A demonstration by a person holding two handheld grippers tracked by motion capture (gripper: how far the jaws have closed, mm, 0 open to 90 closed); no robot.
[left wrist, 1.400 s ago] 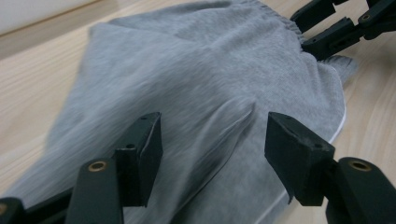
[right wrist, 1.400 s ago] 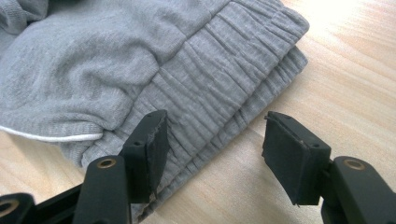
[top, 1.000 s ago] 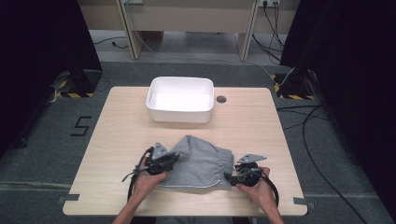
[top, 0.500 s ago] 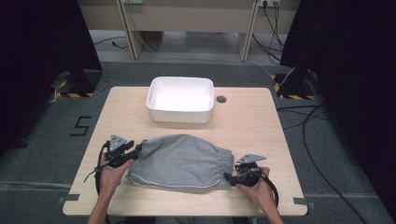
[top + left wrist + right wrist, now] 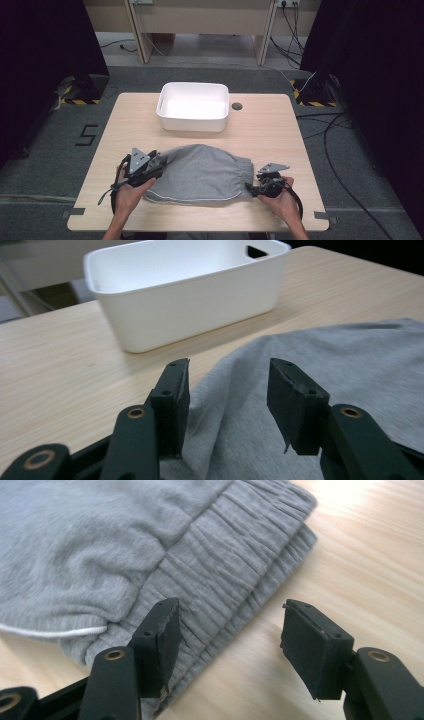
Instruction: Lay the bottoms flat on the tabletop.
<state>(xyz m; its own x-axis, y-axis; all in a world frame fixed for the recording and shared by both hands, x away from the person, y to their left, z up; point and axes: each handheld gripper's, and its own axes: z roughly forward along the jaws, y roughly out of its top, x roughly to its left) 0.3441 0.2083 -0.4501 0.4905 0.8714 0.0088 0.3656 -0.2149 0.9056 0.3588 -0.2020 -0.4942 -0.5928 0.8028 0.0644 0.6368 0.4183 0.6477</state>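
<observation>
Item: grey jersey garment with a ribbed elastic waistband and a thin white cord or piping (image 5: pixel 202 174), folded into a flat oblong.
Position: near edge of the tabletop, between the two hand-held grippers, waistband end toward the person's right.
Handling, judged: soft, limp and light; it will sag and unfold if lifted from one point, and thin layers may slip apart in a shallow pinch.
Where to take hold, judged: the gathered waistband (image 5: pixel 235 565), thickest and firmest part, on the right; the doubled fabric edge on the left; both ends together to keep the fold.
Left hand-held gripper (image 5: pixel 227 382): jaws wide apart, holding nothing, poised over the left edge of the cloth, which lies between and below them.
Right hand-held gripper (image 5: pixel 227 632): jaws wide apart, holding nothing, one jaw over the waistband corner, the other over bare wood.
Nearby: white rectangular plastic tub (image 5: pixel 193 106), empty, at the far middle of the tabletop, well apart from the garment.
Surface: pale wood-grain tabletop (image 5: pixel 280 132), smooth, with a round cable hole (image 5: pixel 236 106) just beside the tub.
Room: grey floor, black curtains at both sides, loose cables on the right, a taped figure 5 (image 5: pixel 87 135) on the left.
</observation>
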